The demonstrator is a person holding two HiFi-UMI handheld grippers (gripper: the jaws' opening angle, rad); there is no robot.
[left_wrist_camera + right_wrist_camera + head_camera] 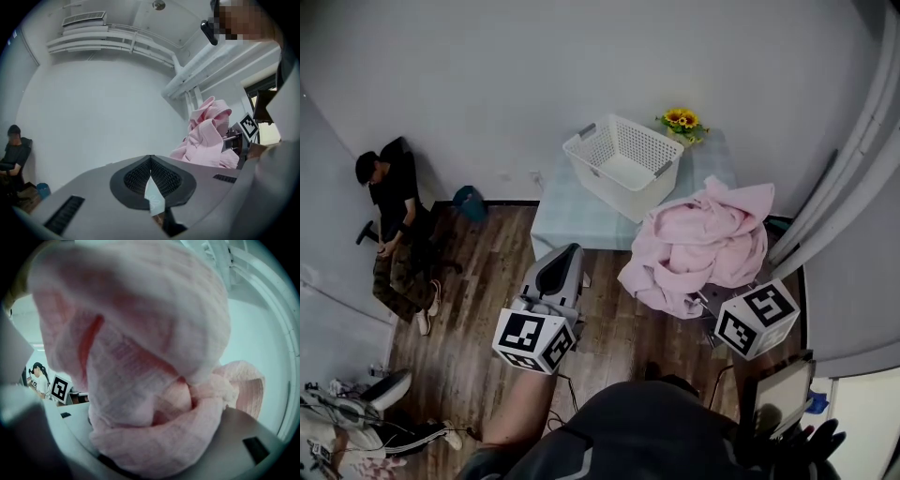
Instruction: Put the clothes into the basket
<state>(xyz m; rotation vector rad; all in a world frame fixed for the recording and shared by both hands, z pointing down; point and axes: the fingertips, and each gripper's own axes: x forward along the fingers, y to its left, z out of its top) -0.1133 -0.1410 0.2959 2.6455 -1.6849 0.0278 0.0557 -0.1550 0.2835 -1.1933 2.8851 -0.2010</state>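
A white slotted basket (581,150) stands on a small table with a pale checked cloth (567,220). It looks empty in the head view. A bundle of pink clothes (703,244) hangs in the air at the table's right front corner, with my right gripper (712,302) shut on its lower part. In the right gripper view the pink cloth (140,357) fills the frame and hides the jaws. My left gripper (570,253) is held at the table's front edge, shut and empty (150,161). The pink bundle (206,136) shows to its right.
Sunflowers (681,120) stand at the table's back right corner. A person (398,220) sits on the wood floor against the left wall, beside a blue object (471,202). A grey curtain (853,169) hangs at the right. Shoes and clutter (356,403) lie at the lower left.
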